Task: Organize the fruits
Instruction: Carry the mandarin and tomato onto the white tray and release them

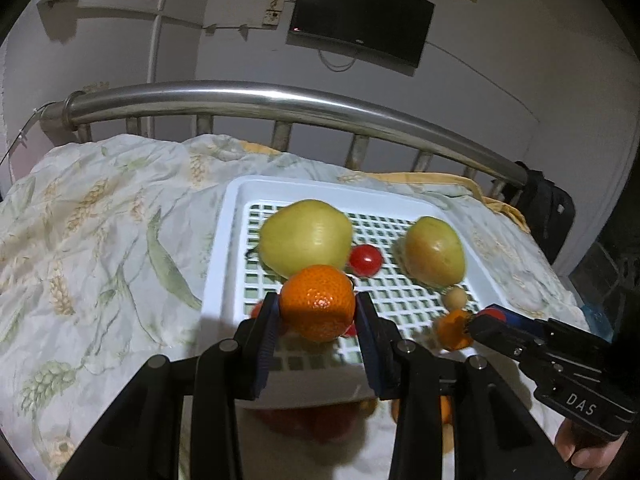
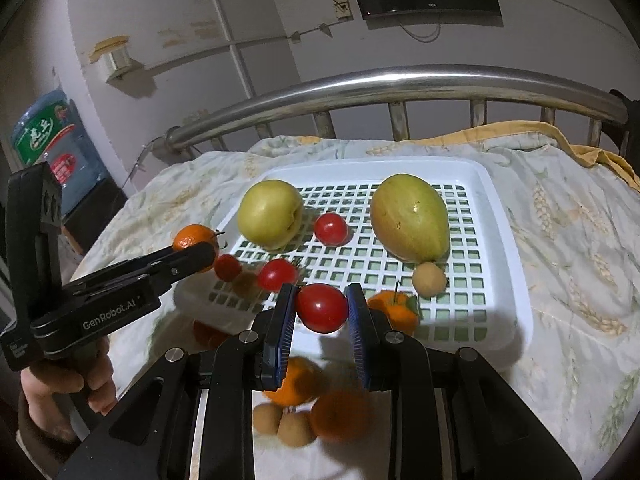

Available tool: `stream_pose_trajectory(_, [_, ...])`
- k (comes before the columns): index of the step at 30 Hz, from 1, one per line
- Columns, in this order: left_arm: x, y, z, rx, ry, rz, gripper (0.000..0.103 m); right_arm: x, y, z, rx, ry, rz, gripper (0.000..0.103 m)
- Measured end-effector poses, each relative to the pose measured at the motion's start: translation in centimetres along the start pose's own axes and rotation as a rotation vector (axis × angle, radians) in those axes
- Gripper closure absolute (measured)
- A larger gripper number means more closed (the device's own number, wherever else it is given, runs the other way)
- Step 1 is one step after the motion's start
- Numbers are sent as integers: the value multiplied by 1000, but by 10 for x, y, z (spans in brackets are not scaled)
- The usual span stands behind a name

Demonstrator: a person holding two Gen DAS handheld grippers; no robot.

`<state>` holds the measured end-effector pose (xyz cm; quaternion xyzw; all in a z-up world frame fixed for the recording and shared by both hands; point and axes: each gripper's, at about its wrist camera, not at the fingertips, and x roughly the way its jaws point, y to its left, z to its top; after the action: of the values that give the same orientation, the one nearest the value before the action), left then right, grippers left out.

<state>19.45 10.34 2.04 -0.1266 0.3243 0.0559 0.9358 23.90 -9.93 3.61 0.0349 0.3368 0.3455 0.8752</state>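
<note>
My left gripper (image 1: pixel 316 312) is shut on an orange mandarin (image 1: pixel 316 302), held over the near left edge of the white grid tray (image 1: pixel 224 240). My right gripper (image 2: pixel 321 312) is shut on a red tomato (image 2: pixel 321 308) above the tray's near rim (image 2: pixel 500 240). In the tray lie a green apple (image 2: pixel 270 214), a yellow-green mango (image 2: pixel 408 222), a tomato (image 2: pixel 330 229), two more tomatoes (image 2: pixel 277 274), a small beige fruit (image 2: pixel 429 279) and a mandarin (image 2: pixel 394 310). The left gripper (image 2: pixel 200 258) shows at the left of the right wrist view, still gripping its mandarin (image 2: pixel 192 238).
Loose mandarins (image 2: pixel 292 384) and small beige fruits (image 2: pixel 296 428) lie on the white surface below my right gripper. The tray rests on a floral bedsheet (image 1: pixel 100 220). A steel bed rail (image 1: pixel 280 100) runs behind it. A person's hand (image 2: pixel 60 388) holds the left gripper.
</note>
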Motion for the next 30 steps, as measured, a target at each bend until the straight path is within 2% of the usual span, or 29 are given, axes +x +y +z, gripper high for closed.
stream_pose_trajectory(6, [15,10,4,-13,8,49,63,19,-2,3,-19,21,-44,78])
stream_pose_trajectory(12, [25,7,1,26,10,91,63,38,-5,1,-25,46,-58,78])
stream_pose_trajectory(16, [24,4,1,33,7,78,63,41,2,2,-67,46,-88,78])
stream_pose_trajectory(19, [25,0,0,47,5,62,63,46,6,1,-81,57,-79,78])
stream_pose_trajectory(25, [30,-4,0,74,-3,80,63,54,9,-1,-117,67,-102,78])
stream_pose_trajectory(30, [29,-4,0,82,-1,39,63,57,14,-3,-151,61,-115,78])
